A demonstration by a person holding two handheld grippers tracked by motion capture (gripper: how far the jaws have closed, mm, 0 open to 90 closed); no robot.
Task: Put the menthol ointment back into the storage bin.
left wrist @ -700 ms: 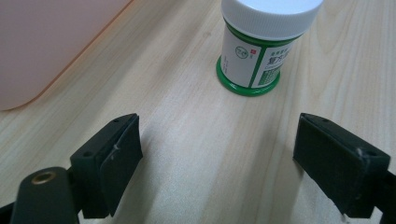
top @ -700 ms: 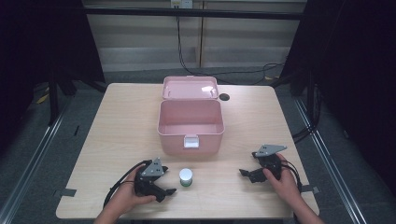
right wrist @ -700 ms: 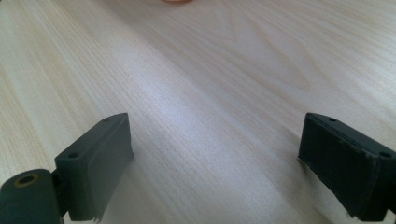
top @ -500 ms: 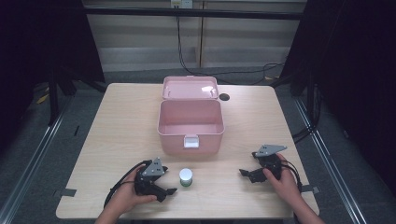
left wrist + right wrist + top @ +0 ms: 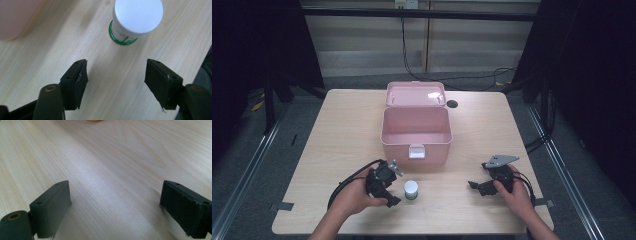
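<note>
A small jar with a white lid and green base (image 5: 411, 189) (image 5: 133, 21) stands upright on the wooden table, in front of the pink box (image 5: 415, 134). The box is open, its lid (image 5: 415, 94) laid back. My left gripper (image 5: 391, 185) (image 5: 116, 80) is open just left of the jar, jaws wide apart, with the jar a short way ahead of them and apart from both. My right gripper (image 5: 476, 186) (image 5: 115, 205) rests open near the table's front right, nothing but bare wood between its jaws.
The table's front edge (image 5: 412, 232) runs just below both hands. A small dark round spot (image 5: 452, 104) lies right of the box lid. A metal frame and cables stand behind the table. Bare wood stretches between the jar and the right gripper.
</note>
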